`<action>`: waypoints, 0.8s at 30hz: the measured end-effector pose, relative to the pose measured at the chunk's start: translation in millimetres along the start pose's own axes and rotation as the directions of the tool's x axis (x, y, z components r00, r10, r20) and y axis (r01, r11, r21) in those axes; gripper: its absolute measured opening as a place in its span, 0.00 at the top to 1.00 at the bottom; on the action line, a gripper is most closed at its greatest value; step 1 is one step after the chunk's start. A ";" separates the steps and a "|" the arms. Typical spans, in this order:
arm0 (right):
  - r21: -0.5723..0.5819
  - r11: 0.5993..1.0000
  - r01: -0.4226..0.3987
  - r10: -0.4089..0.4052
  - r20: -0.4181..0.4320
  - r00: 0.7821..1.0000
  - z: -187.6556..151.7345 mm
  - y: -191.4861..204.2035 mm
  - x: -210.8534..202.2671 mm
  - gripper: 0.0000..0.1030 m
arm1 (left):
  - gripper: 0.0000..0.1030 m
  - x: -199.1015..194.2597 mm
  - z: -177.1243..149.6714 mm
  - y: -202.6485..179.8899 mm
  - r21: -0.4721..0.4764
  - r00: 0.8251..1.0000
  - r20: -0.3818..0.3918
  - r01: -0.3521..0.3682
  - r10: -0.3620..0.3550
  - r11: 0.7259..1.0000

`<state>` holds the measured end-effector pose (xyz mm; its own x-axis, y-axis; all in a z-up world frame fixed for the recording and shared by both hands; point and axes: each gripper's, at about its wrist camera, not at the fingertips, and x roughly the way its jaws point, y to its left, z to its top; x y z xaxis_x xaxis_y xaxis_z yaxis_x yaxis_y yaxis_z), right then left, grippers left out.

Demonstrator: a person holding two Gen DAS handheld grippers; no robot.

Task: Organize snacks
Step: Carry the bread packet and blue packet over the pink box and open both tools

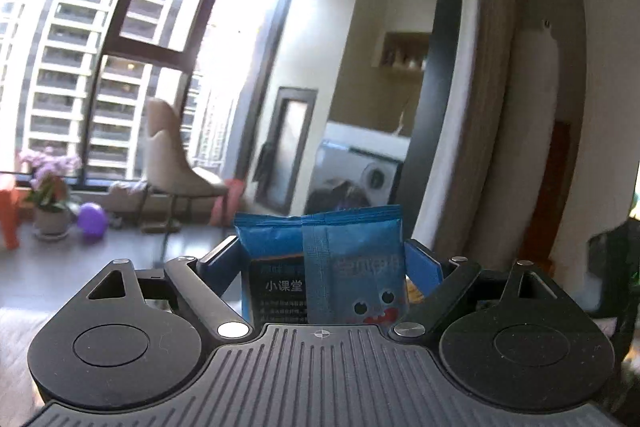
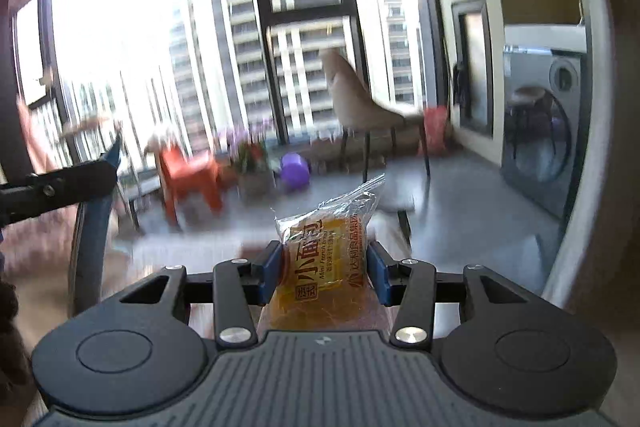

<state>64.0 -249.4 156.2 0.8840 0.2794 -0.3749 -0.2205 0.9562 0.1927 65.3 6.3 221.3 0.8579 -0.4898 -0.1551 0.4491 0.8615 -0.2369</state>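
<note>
My left gripper (image 1: 320,259) pinches a blue snack packet (image 1: 348,259) upright between its blue pads, a cartoon face printed low on the wrapper and a dark label panel on its left half. My right gripper (image 2: 324,267) is clamped on a clear-wrapped mini French bread (image 2: 324,259), yellow-orange, its crimped top edge poking up past the fingers. Both are held up in the air, facing the big window (image 1: 120,47). Beyond them stand a beige chair (image 2: 360,103), a purple ball (image 2: 295,171), an orange stool (image 2: 188,179) and a potted flower (image 1: 50,187).
</note>
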 end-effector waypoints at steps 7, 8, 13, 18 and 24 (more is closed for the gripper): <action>0.056 0.998 -0.038 0.045 -0.121 0.992 10.4 -33.9 80.9 0.29 | 0.11 118.7 -47.1 52.5 -0.187 0.946 -0.319 -0.002 -0.059 0.982; 0.060 0.998 -0.018 0.027 -0.152 0.988 -1.0 -40.5 91.1 0.29 | 0.13 137.9 -71.8 61.8 -0.204 0.912 -0.407 -0.025 -0.061 0.979; 0.106 0.994 0.034 -0.006 -0.255 0.967 -42.7 -65.8 110.9 0.29 | 0.24 148.8 -120.7 87.0 -0.228 0.863 -0.502 -0.076 -0.051 0.971; 0.036 0.998 0.056 -0.045 -0.242 0.969 -47.4 -58.0 109.8 0.29 | 0.31 110.3 -111.4 99.9 -0.183 0.883 -0.470 -0.103 0.005 0.978; 0.015 1.000 0.025 -0.020 -0.250 0.968 -50.1 -29.0 113.5 0.29 | 0.31 50.9 -90.7 149.6 -0.085 0.869 -0.384 -0.369 0.312 0.926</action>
<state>150.1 -241.1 62.6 0.7572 0.2731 -0.5933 -0.1926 0.9614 0.1967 153.6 98.2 91.0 0.7900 -0.2086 -0.5765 0.0778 0.9668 -0.2432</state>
